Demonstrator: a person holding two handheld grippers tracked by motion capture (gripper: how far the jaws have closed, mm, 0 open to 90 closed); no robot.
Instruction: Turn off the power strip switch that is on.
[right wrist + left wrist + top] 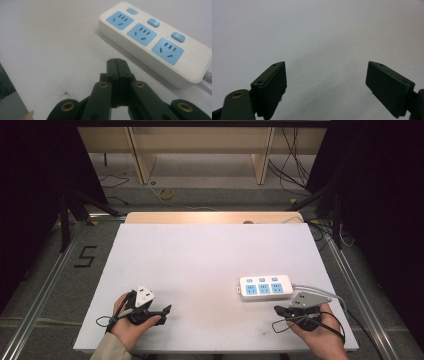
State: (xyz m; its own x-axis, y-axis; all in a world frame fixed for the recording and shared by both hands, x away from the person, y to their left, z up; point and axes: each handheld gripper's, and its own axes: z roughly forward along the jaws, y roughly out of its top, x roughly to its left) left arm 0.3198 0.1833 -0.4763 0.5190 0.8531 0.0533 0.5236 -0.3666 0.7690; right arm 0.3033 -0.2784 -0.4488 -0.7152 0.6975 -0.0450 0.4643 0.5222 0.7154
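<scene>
Right claw (117,72) is held low over the white surface (200,265), its jaws pressed together on nothing, just short of the power strip (152,40). Left claw (327,82) is seen with its jaws spread wide over bare surface, well apart from the strip; in the high view it is gripped at the near left (150,310).

A slip is the likely risk from here: if the strip is pushed with shut jaws, its light body could be skated sideways, and its grey cable (320,290), trailing off to the right beside the right hand (315,325), could be snagged or dragged. A rocker switch could also be pressed by accident.

The strip is seen lying flat at the near right of the surface: a white oblong body, three blue socket faces in a row, three blue rocker switches alongside them, all sockets empty.
</scene>
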